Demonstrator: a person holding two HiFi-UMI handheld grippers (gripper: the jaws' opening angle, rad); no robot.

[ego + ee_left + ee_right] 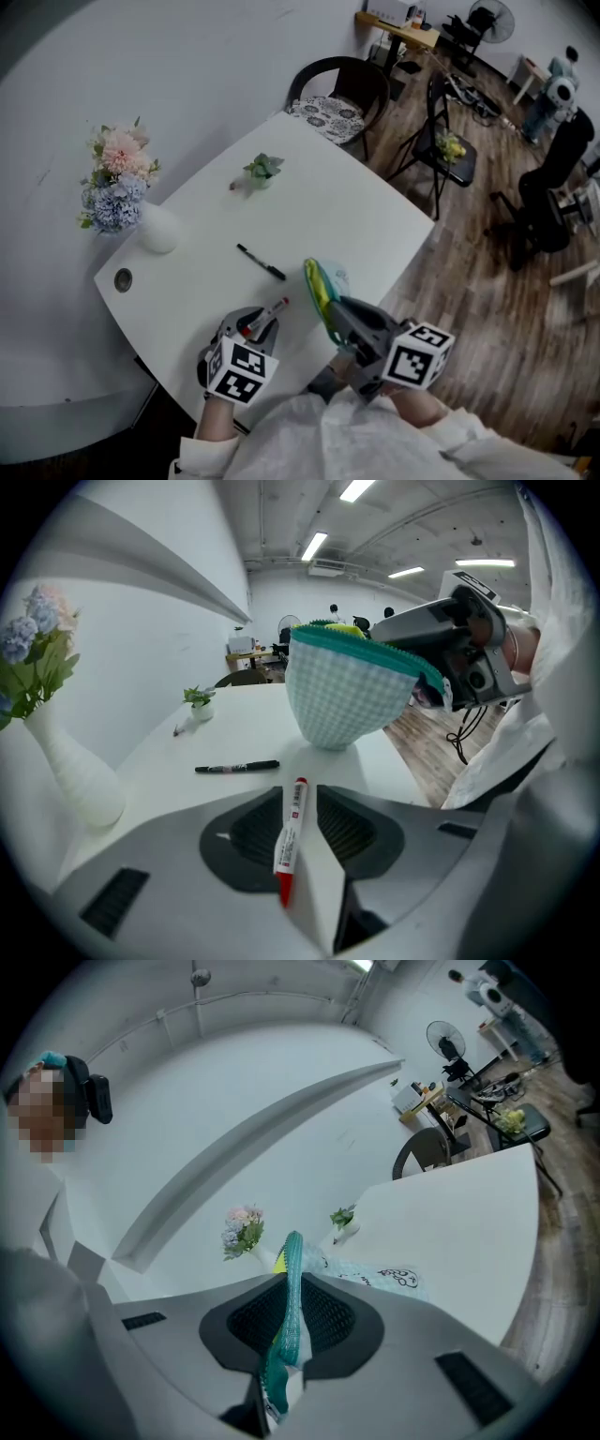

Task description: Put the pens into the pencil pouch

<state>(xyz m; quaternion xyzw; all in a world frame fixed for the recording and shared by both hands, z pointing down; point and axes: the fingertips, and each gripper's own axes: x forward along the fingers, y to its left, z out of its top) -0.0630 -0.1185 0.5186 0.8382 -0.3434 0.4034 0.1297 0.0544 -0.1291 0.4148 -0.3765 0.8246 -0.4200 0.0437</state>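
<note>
Gingham cloth in pale green and white makes up the pencil pouch [347, 691], a soft rounded sack edged along its mouth with a teal zipper tape; a bit of yellow shows at the top. The right gripper [286, 1326] is clamped on that teal edge, with the tape running up between its ribbed dark pads, so the pouch hangs mouth-up. Its bulging bottom comes down to the tabletop, though whether it touches is unclear.

The left gripper [262, 323] pinches the red pen [292, 836], a slim white plastic barrel with red at both ends. Its long axis runs along the jaws, and its far end points toward the pouch, which is near but apart from it.

A black pen [261, 262] lies flat on the smooth white table [328, 206], apart from both grippers. It lies slantwise in the head view, from upper left to lower right.

The pouch hangs near the table's right edge, with the brown plank floor [469, 244] beyond it. Bare tabletop stretches from the black pen to a small potted plant [262, 171] at the far side. At the left edge stands a smooth white vase [157, 230] of pink and blue flowers [117, 173], with a round metal-rimmed hole [123, 278] near the corner. A dark chair [337, 89] with a patterned cushion stands beyond the far corner.
</note>
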